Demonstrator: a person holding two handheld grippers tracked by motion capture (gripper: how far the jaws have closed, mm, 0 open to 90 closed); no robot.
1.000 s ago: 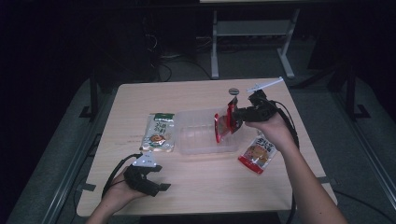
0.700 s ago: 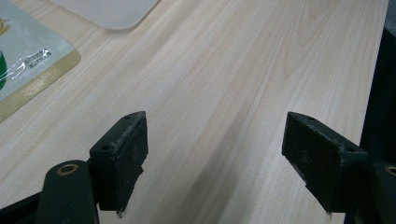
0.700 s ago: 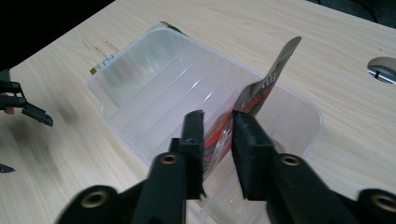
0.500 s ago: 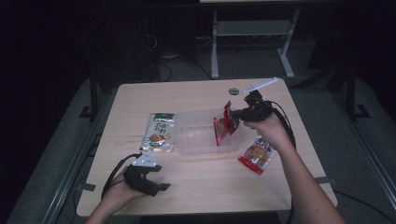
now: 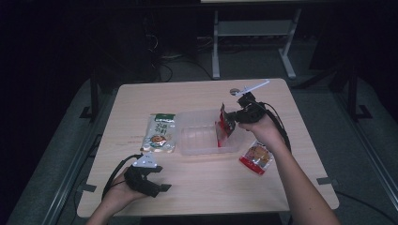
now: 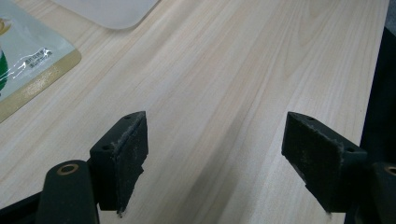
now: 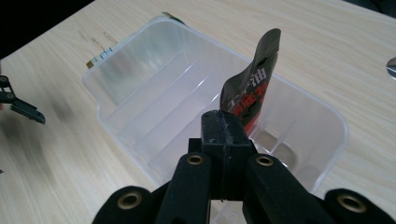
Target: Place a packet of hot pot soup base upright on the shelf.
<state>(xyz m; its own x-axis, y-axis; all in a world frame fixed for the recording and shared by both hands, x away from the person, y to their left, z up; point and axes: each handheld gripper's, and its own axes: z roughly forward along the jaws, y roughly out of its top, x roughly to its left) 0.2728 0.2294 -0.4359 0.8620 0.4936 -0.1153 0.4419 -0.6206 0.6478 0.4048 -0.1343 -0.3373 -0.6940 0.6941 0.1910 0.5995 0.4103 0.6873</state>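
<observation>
My right gripper [image 5: 231,120] [image 7: 227,128] is shut on the lower edge of a red and black snack packet [image 5: 224,129] [image 7: 252,88]. It holds the packet upright over the right end of a clear plastic tub [image 5: 202,140] [image 7: 140,93], and the rest of the tub's inside is bare. My left gripper [image 5: 159,183] [image 6: 215,154] rests on the table near the front left edge. Its jaws stand wide open over bare wood, with nothing between them.
A green and white packet [image 5: 159,133] [image 6: 23,70] lies flat just left of the tub. An orange and red packet [image 5: 256,158] lies on the table right of the tub, under my right forearm. A small round metal disc [image 5: 233,91] [image 7: 391,65] sits behind the tub.
My right hand has edged slightly left with the red packet, which now hangs over the tub's right end. The left hand has stayed where it was.
</observation>
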